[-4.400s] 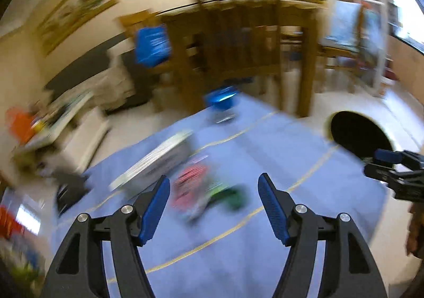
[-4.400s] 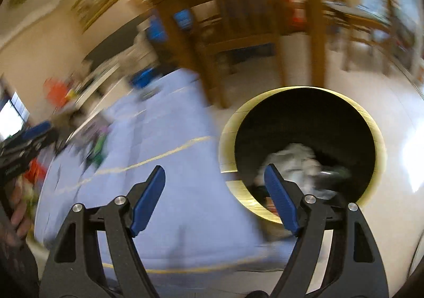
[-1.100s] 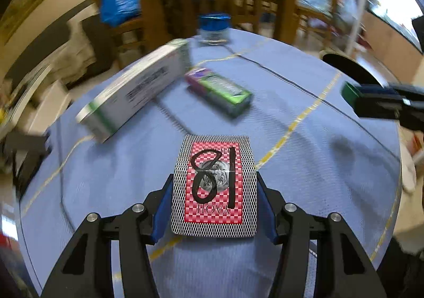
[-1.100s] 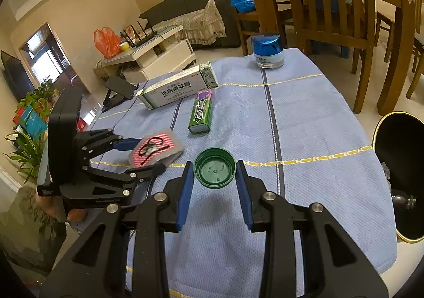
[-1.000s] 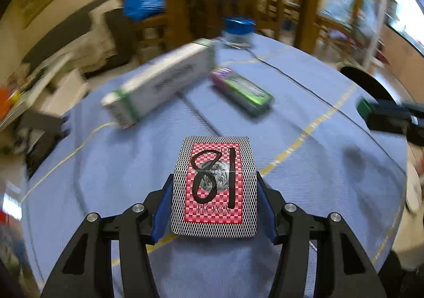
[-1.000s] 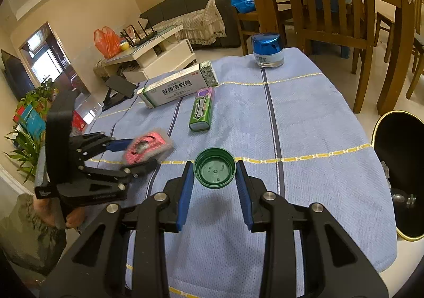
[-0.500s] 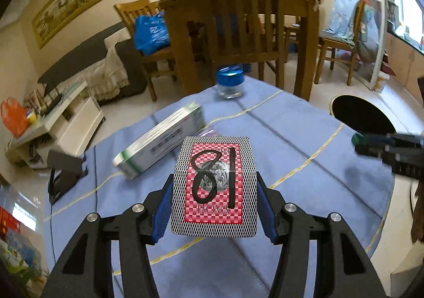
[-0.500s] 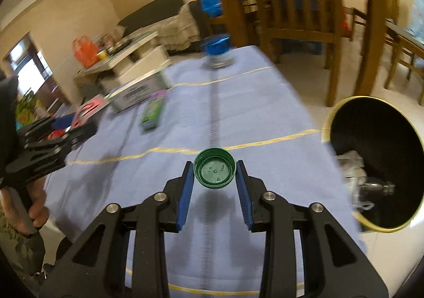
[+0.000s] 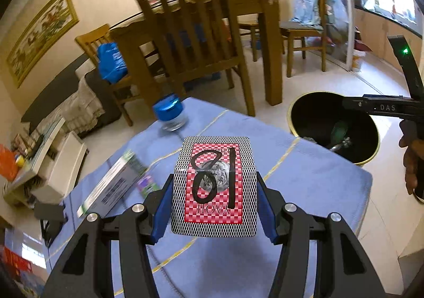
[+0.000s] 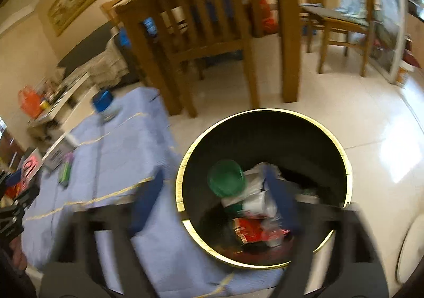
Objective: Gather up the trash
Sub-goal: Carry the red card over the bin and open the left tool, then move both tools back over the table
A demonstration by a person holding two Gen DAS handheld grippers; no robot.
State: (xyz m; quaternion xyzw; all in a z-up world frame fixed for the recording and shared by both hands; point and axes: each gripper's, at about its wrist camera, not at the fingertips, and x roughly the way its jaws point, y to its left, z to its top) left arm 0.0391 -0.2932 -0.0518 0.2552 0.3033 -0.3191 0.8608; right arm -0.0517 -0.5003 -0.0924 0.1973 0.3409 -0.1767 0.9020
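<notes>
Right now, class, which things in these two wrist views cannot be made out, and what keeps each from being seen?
- Right wrist view: right gripper smeared by motion blur; its pads' edges are unclear.
- Right wrist view: green cap blurred; whether it has landed in the black bin is uncertain.
- Left wrist view: purple-green pack mostly hidden behind the left gripper and card box.
- Left wrist view: bin contents dark, too small.

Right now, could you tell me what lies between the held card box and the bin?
Only bare blue tablecloth and a strip of floor lie between the card box and the bin; the left wrist view shows this.
</notes>
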